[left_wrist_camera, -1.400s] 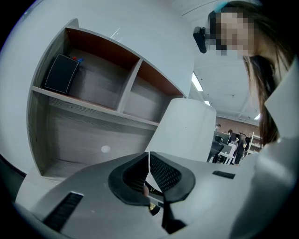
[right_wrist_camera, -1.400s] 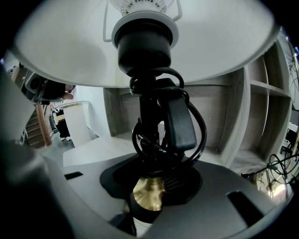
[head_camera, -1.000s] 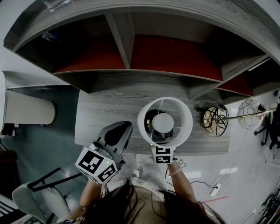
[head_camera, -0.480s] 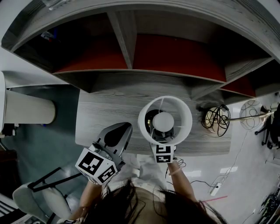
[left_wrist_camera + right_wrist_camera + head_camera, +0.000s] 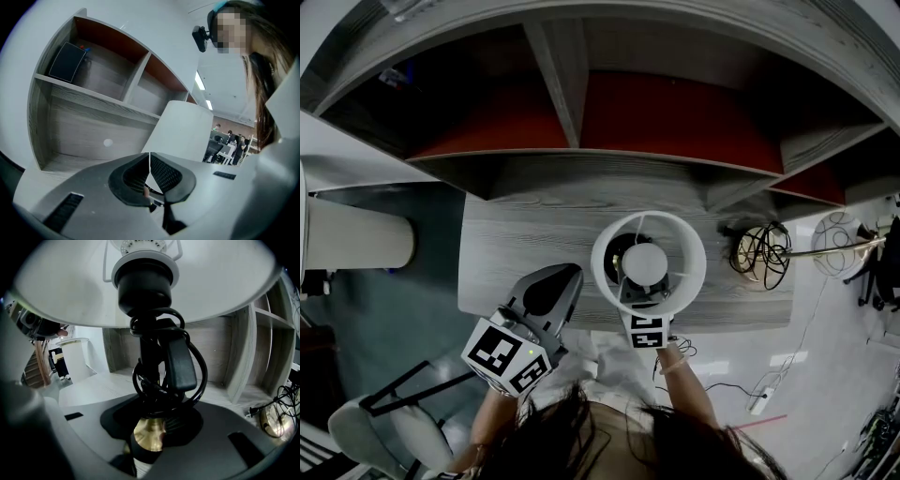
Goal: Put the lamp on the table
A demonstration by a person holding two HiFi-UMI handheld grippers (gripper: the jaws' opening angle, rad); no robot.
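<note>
We have the right gripper (image 5: 645, 302) clamped on the lower stem of the lamp (image 5: 648, 262), its jaws pressed on the brass part just under the black cord (image 5: 180, 357) wound round the stem; the lamp stands upright with its white shade over the near edge of the grey table (image 5: 534, 225), right of middle; whether its foot rests on the wood we cannot tell. Our left gripper (image 5: 551, 281) hangs at the table's near edge, just left of the shade, its jaws together on nothing; a coil of cable (image 5: 759, 251) lies further right.
</note>
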